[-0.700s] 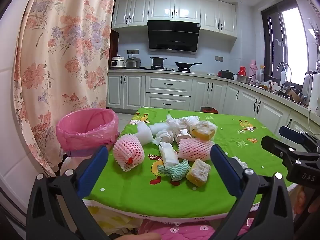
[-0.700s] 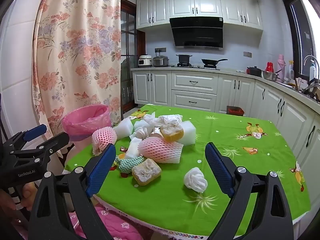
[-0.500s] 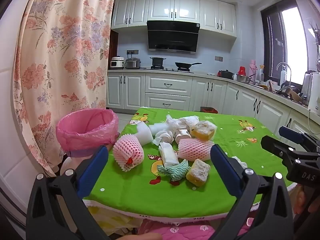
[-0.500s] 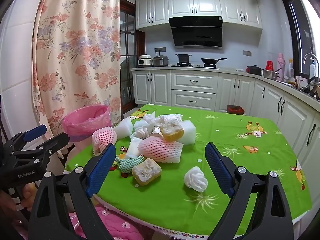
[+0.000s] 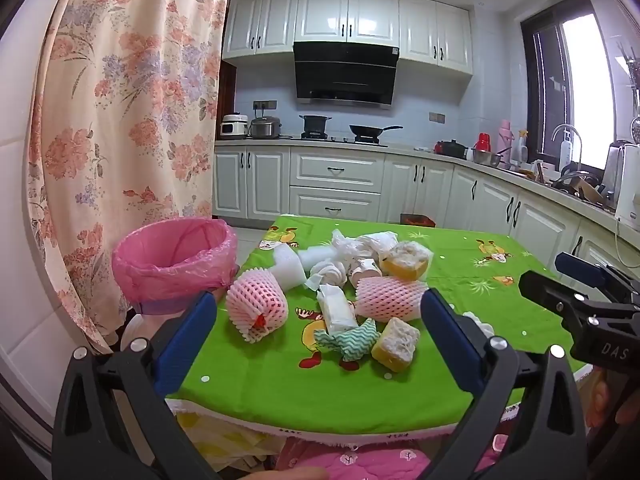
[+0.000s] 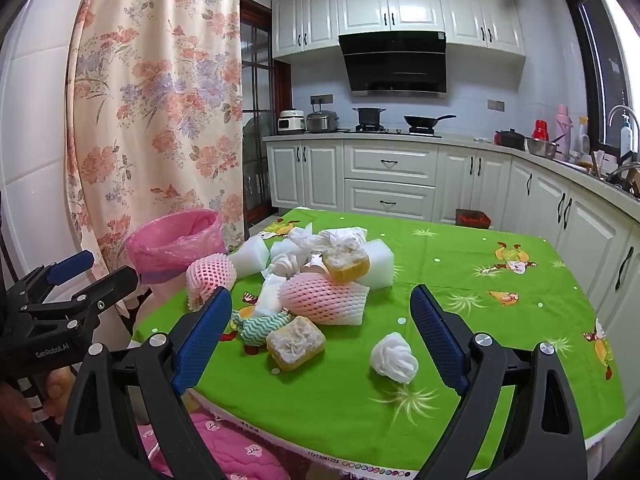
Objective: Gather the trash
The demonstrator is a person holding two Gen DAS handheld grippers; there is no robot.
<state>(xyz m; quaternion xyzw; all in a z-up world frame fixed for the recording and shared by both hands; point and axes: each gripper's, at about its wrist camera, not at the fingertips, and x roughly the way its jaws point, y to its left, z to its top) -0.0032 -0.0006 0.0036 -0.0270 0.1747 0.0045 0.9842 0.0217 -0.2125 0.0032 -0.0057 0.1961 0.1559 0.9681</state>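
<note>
Two grippers are up in front of me, both held short of the near edge of the table (image 5: 256, 396), whose bright green cartoon-print tablecloth fills the middle of each view. Off the table's left corner stands the bin with a pink liner (image 5: 174, 256), its mouth open, just beside the cloth and in front of the floral curtain (image 5: 120, 100).

My left gripper (image 5: 318, 320) has its blue-padded jaws spread wide with nothing between them; through the gap I see the trash pile. My right gripper (image 6: 320, 318) is spread just as wide and holds nothing either, hovering over the near edge of the table.

The trash sits in a loose heap toward the left half of the table. Largest is a pink foam fruit net (image 6: 324, 296) lying on its side in the middle, with a second pink foam net (image 5: 256, 306) nearer the bin. Behind them are white foam blocks (image 6: 378, 262), crumpled white plastic wrap (image 6: 344, 236) and a yellow sponge (image 6: 346, 262) perched on top of the heap. In front lies another yellow sponge (image 6: 296, 342), touching a teal-and-white zigzag cloth scrap (image 6: 260, 326). A folded white paper piece (image 5: 336, 308) lies between the two nets. Apart from the heap, to its right, a crumpled white tissue (image 6: 394, 356) sits alone on the cloth.
</note>
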